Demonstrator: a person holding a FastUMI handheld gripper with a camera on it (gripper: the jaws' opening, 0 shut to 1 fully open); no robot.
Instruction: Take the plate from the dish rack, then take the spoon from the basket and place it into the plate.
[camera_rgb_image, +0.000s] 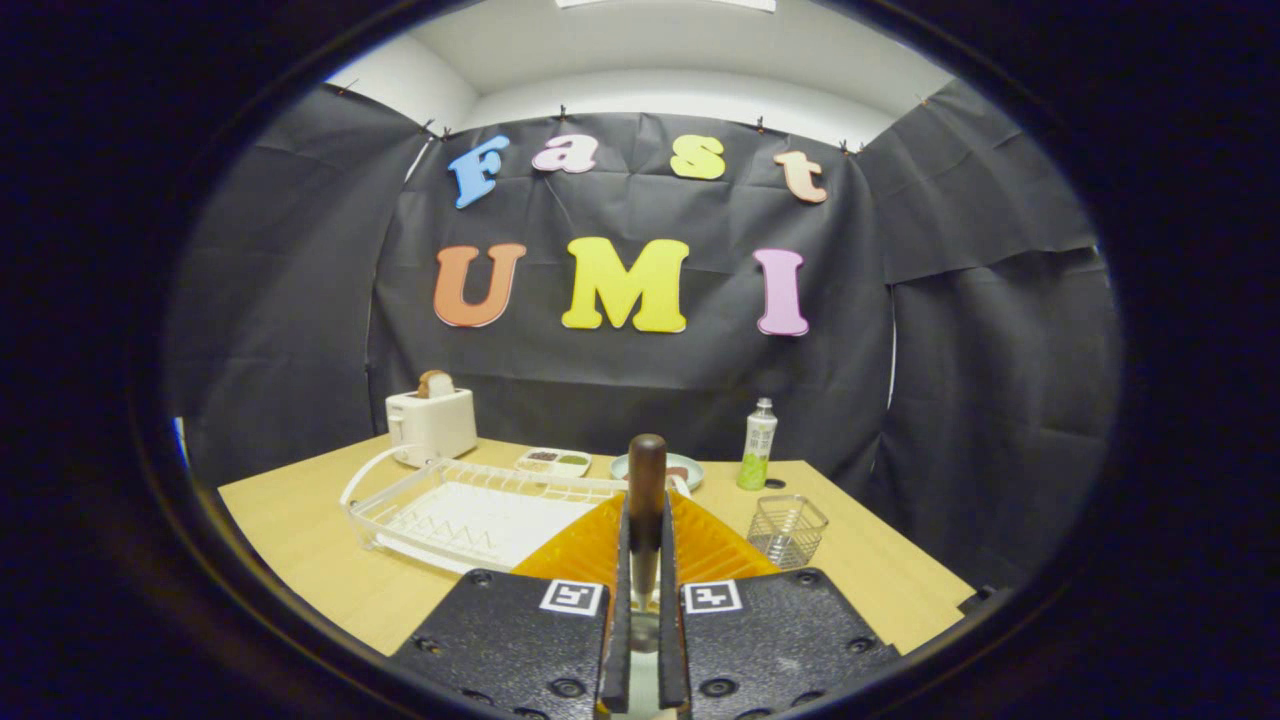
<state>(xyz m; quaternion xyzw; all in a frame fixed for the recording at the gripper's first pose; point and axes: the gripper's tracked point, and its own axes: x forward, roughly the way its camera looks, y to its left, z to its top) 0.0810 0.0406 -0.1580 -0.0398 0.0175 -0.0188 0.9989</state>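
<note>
Tongs (646, 560) clamp the spoon (646, 500) upright between their fingers.

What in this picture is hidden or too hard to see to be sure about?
- Spoon: the fingers are closed on it; its bowl end is hidden between them in the gripper view.
- Plate: the spoon's handle covers its middle.
- Small divided tray beyond the dish rack: contents too small to identify.
- Bottle: label too small.
- Wire basket: contents unclear.
</note>
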